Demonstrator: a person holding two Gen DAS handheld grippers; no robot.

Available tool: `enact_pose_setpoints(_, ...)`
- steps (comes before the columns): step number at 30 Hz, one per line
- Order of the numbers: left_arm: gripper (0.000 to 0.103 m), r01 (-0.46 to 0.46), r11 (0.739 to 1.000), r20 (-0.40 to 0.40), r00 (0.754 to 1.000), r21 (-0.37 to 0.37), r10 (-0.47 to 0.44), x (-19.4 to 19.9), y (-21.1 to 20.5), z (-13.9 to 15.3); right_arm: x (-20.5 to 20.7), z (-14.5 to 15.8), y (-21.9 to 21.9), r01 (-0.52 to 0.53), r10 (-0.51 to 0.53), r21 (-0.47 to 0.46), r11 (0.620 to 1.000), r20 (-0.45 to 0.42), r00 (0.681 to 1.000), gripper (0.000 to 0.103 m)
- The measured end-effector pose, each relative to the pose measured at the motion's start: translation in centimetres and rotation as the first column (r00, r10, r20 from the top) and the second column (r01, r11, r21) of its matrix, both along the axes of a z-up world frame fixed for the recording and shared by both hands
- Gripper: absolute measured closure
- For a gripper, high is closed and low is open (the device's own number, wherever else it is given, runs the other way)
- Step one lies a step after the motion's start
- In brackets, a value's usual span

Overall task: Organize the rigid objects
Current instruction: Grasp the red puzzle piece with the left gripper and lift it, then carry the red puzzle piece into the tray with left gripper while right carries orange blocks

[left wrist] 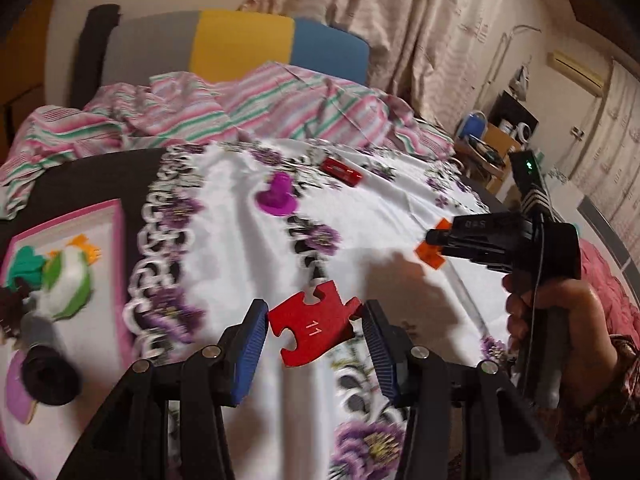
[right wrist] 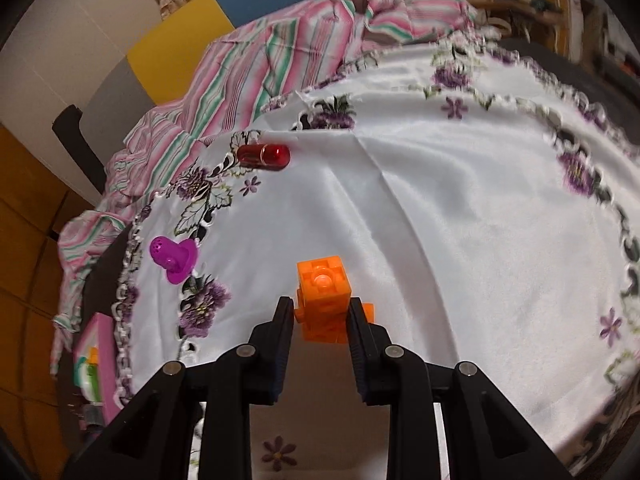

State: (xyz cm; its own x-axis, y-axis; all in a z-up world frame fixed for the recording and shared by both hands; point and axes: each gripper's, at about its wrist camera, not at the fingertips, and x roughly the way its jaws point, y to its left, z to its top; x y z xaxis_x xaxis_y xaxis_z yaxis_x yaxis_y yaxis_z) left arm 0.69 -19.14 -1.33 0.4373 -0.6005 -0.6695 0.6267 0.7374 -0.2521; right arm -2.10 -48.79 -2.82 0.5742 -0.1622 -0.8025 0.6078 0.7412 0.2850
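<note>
My left gripper [left wrist: 316, 340] is shut on a flat red puzzle piece [left wrist: 312, 324] marked 11, its blue pads [left wrist: 252, 340] pressing both edges above the flowered white cloth [left wrist: 240, 264]. To its right, a hand holds my right gripper [right wrist: 320, 312], shut on an orange building block [right wrist: 322, 304]; the left wrist view also shows that block [left wrist: 430, 254]. A purple plug-shaped toy [left wrist: 276, 200] and a red transparent cylinder [left wrist: 342, 171] lie further back on the cloth. The right wrist view shows this purple toy [right wrist: 174, 258] and red cylinder [right wrist: 264, 155] at left.
A pink-rimmed tray [left wrist: 120, 240] at the left holds a green-and-white toy [left wrist: 66, 284] and other pieces. A black cylinder [left wrist: 50, 376] lies by it. Striped pink-green fabric [left wrist: 248, 108] is bunched behind the cloth, with a coloured chair back [left wrist: 240, 48] beyond it.
</note>
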Motion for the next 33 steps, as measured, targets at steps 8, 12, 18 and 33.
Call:
enact_pose_setpoints(8,0.054,-0.143,0.99,0.015,0.99,0.011,0.142,0.5,6.0,-0.7,0.6,1.1,2.3,-0.079,0.081,-0.078,0.994,0.026,0.996,0.076)
enact_pose_setpoints(12,0.054,-0.205,0.979,0.029,0.979,0.026,0.204,0.6,9.0,-1.1,0.8,1.9,4.2,-0.11,0.117,-0.138,0.984,0.041,0.992,0.076)
enact_pose_setpoints(18,0.054,-0.297,0.954,0.013,0.955,0.036,0.297,0.6,13.4,-2.3,1.4,2.4,7.5,-0.187,0.197,-0.139,0.973,0.063,0.978,0.076)
enact_pose_setpoints(33,0.054,-0.419,0.906,-0.015,0.907,0.052,0.421,0.7,20.0,-4.0,2.2,4.4,16.3,-0.345,0.367,-0.174,0.922,0.112,0.924,0.076)
